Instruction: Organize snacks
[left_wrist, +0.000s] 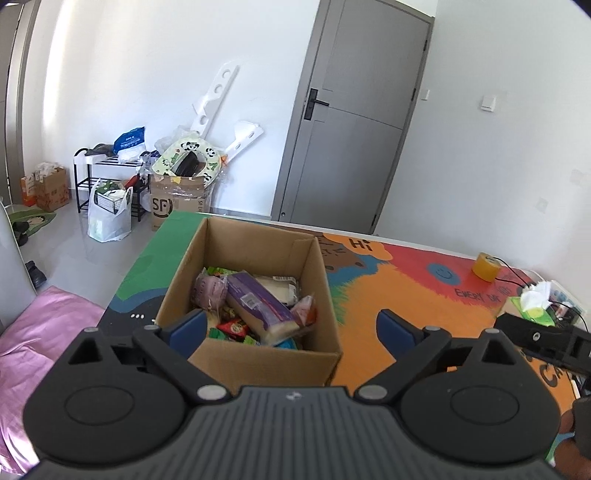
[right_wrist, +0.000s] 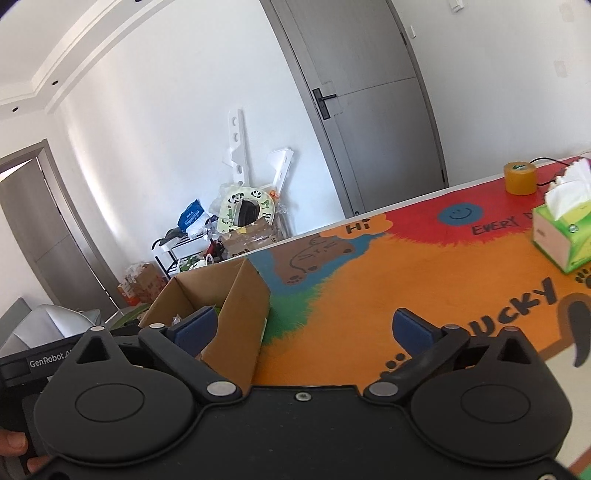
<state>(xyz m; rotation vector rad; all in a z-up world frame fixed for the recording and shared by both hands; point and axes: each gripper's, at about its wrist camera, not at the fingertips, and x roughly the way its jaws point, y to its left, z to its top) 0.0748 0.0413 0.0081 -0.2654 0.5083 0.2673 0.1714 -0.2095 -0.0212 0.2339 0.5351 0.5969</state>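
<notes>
An open cardboard box (left_wrist: 255, 243) stands on the colourful table mat (left_wrist: 424, 295). It holds several snack packets, with a long purple pack (left_wrist: 258, 304) lying on top. My left gripper (left_wrist: 293, 326) is open and empty, held just in front of and above the box's near wall. My right gripper (right_wrist: 303, 325) is open and empty over the orange part of the mat (right_wrist: 406, 273), with the box (right_wrist: 236, 306) to its left. Part of the right gripper (left_wrist: 543, 338) shows at the right edge of the left wrist view.
A yellow tape roll (left_wrist: 487, 266) and a green tissue box (right_wrist: 563, 236) sit at the mat's far right, with black cables beside them. Beyond the table are a grey door (left_wrist: 362, 122), a shelf, bags and cartons on the floor. A pink cloth (left_wrist: 33, 339) lies at left.
</notes>
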